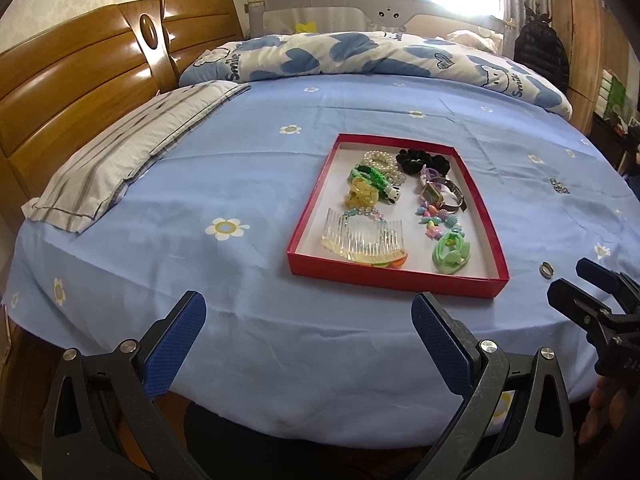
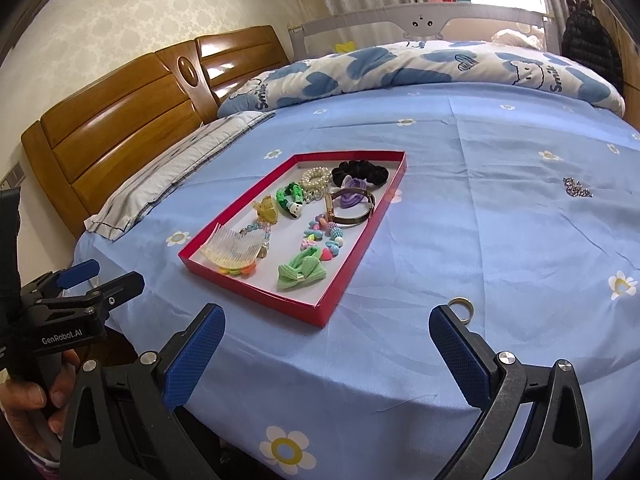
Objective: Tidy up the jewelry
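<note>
A shallow red box (image 1: pixel 396 280) (image 2: pixel 256 292) lies on the blue bed sheet. It holds a clear comb (image 1: pixel 362 240), pearl bracelets (image 1: pixel 380 160), a black scrunchie (image 2: pixel 360 170), a watch (image 2: pixel 352 206), a bead string (image 2: pixel 322 236) and a green bow (image 2: pixel 302 274). A gold ring (image 1: pixel 545 269) (image 2: pixel 461 306) lies on the sheet right of the box. A sparkly piece (image 2: pixel 577 189) (image 1: pixel 559 186) lies farther right. My left gripper (image 1: pixel 308 316) is open and empty before the box. My right gripper (image 2: pixel 326 330) is open and empty, its right pad just short of the ring.
A striped pillow (image 1: pixel 120 164) lies at the left against the wooden headboard (image 1: pixel 72 92). A blue-and-white quilt (image 1: pixel 360 56) is bunched at the far side. The bed edge runs just under both grippers. A dark jacket (image 2: pixel 588 40) hangs at the far right.
</note>
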